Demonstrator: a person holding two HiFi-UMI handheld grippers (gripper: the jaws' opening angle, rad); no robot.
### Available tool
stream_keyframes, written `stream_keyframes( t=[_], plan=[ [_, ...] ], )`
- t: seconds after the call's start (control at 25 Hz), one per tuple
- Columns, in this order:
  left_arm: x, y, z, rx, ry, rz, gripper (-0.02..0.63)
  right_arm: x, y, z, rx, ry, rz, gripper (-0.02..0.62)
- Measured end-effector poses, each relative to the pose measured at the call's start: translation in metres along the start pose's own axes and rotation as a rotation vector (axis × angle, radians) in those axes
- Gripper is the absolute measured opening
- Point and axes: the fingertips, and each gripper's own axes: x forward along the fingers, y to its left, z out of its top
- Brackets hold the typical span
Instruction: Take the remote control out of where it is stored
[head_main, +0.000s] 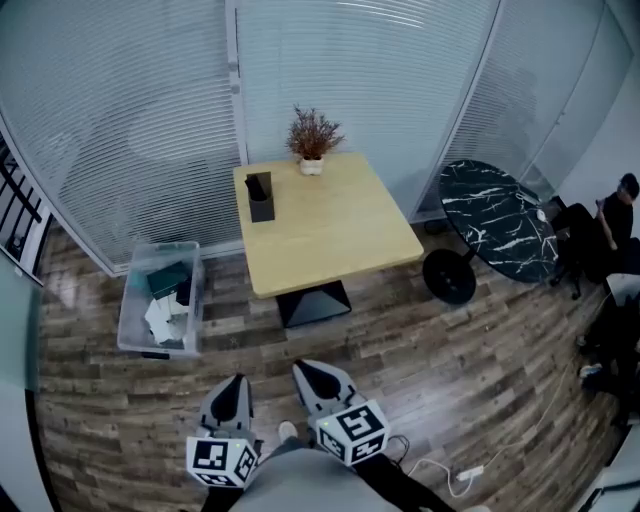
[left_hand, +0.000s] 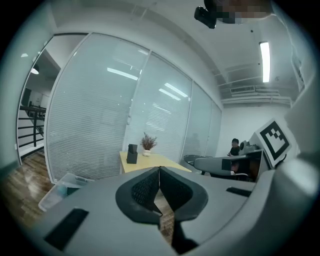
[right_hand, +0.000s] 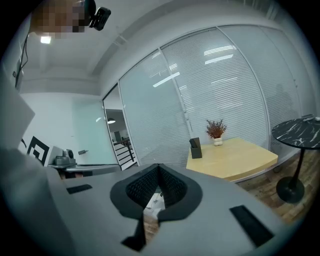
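A black upright holder stands at the back left of the square wooden table; a dark slim object that may be the remote control sticks up in it, too small to tell. The holder also shows far off in the left gripper view and the right gripper view. Both grippers hang low over the floor, well short of the table. My left gripper is shut with nothing in it. My right gripper is also shut and empty.
A small potted plant sits at the table's far edge. On the floor to the left stands a clear plastic bin with papers. A round black marble table is at the right, a seated person beyond it. Glass walls with blinds close the back.
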Motion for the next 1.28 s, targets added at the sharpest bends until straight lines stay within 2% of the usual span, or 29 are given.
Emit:
stream_keyframes(
  t=[0.36,0.76,1.0,1.28],
  plan=[
    [-0.008,0.019,0.004,0.025,-0.009,0.007,0.009,0.009,0.012,0.005,0.055,-0.058,0.054,0.003],
    [-0.008,0.051,0.001,-0.001,-0.014,0.009,0.009,0.035,0.014,0.005,0.020,-0.047,0.009,0.005],
    [0.015,0.062,0.006,0.022,-0.014,0.024,0.009,0.061,-0.003,0.016,0.008,-0.058,0.010,0.005],
    [0.073,0.074,0.029,0.024,-0.021,0.031,0.009,0.106,-0.044,0.040,-0.005,-0.047,0.025,0.005]
  ],
)
